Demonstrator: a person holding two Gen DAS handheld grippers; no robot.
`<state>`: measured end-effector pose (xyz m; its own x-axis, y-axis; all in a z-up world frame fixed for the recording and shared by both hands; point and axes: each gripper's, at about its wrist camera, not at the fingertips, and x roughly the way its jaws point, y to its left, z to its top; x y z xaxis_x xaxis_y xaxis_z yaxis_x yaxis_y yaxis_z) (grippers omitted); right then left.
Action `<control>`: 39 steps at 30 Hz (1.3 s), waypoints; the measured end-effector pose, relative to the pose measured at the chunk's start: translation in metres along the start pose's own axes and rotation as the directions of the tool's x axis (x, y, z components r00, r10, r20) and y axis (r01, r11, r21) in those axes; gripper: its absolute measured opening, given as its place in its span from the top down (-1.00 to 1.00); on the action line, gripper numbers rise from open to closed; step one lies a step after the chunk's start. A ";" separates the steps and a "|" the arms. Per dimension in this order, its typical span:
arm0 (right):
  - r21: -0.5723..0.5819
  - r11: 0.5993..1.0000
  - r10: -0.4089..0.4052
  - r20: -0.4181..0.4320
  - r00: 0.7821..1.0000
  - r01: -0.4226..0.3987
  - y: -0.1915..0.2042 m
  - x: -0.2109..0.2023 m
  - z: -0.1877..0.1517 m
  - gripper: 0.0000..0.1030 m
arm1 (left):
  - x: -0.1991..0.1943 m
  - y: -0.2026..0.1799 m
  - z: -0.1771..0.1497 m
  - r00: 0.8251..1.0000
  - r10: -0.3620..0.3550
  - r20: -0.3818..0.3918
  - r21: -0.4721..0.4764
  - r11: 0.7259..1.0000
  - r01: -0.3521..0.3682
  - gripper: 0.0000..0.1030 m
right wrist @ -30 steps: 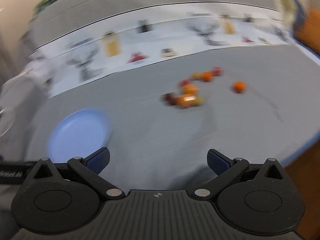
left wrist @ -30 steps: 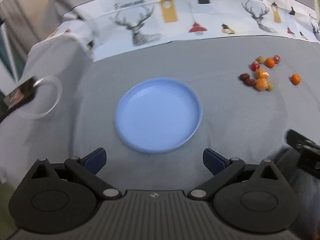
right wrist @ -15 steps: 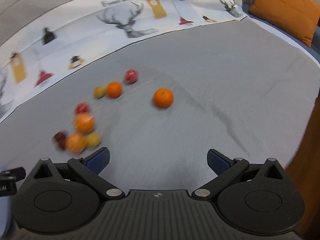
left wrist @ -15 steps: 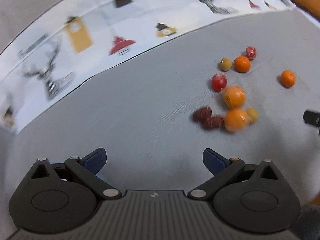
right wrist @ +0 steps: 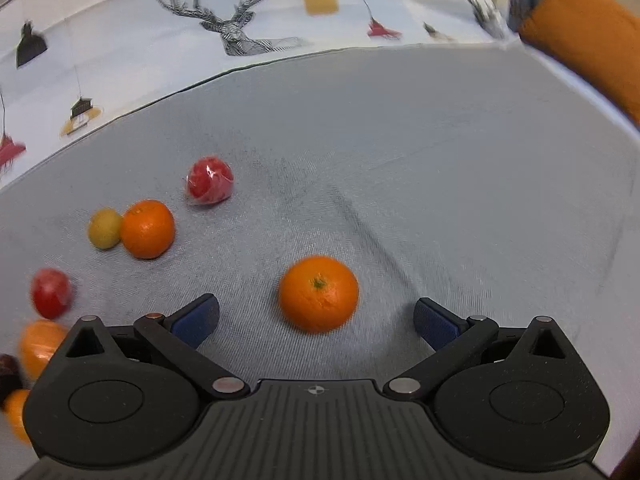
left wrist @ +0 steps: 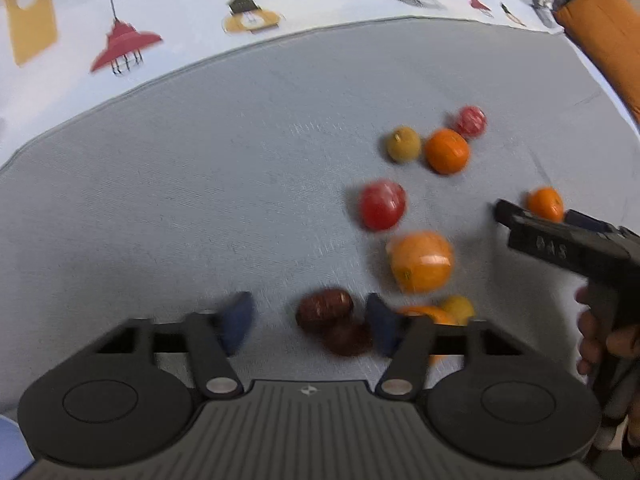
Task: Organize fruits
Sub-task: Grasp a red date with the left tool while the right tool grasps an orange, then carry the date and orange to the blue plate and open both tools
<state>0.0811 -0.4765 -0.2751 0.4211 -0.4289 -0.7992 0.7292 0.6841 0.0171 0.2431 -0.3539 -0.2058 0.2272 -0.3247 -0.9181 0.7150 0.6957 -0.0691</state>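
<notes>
Small fruits lie scattered on a grey cloth. In the left wrist view my left gripper is open, its jaws either side of two dark red dates. Past it lie a wrapped orange, a red fruit, a yellow-green fruit, an orange and a wrapped red fruit. My right gripper is open, with a lone orange just ahead between its fingertips. It also shows in the left wrist view.
A printed white cloth with deer and lamps covers the back. An orange cushion lies at the far right. A sliver of the blue plate shows at the lower left. The table edge drops off at right.
Both grippers have moved forward and down to the fruits. The left has closed in on the dates and its jaws have narrowed; the right has closed in on the lone orange.
</notes>
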 end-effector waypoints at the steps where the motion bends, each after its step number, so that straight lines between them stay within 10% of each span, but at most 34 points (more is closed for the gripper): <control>1: -0.017 1.000 0.004 0.015 1.000 -0.003 0.001 -0.001 -0.001 -0.81 | 0.000 -0.002 0.003 1.000 -0.007 0.004 0.018 1.000 0.007 0.39; 4: -0.042 0.999 0.027 0.066 0.997 -0.025 0.002 -0.014 -0.004 0.27 | -0.009 0.000 0.002 0.999 -0.040 -0.003 -0.006 0.999 0.040 0.40; 13: 0.055 0.997 0.036 0.145 0.989 -0.044 -0.022 -0.074 -0.001 0.29 | -0.096 0.033 -0.020 0.996 0.064 0.061 -0.140 0.989 -0.055 0.40; 22: -0.039 0.960 0.275 0.309 0.910 -0.277 -0.001 -0.245 -0.036 0.28 | -0.237 0.051 -0.129 0.984 0.163 0.077 -0.223 0.964 -0.143 0.40; 32: -0.261 0.801 0.582 0.124 0.804 -0.540 0.075 -0.376 -0.139 0.28 | -0.337 0.075 -0.286 0.973 0.220 0.072 -0.379 0.908 -0.177 0.40; 39: -0.456 0.687 0.661 0.070 0.747 -0.566 0.126 -0.439 -0.183 0.28 | -0.372 0.080 -0.351 0.961 0.246 0.127 -0.444 0.881 -0.167 0.40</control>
<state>-0.1105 -0.0940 -0.0325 0.8343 0.0909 -0.5437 0.0169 0.9816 0.1900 -0.0158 0.0477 -0.0065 0.4777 -0.2223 -0.8499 0.2983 0.9510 -0.0811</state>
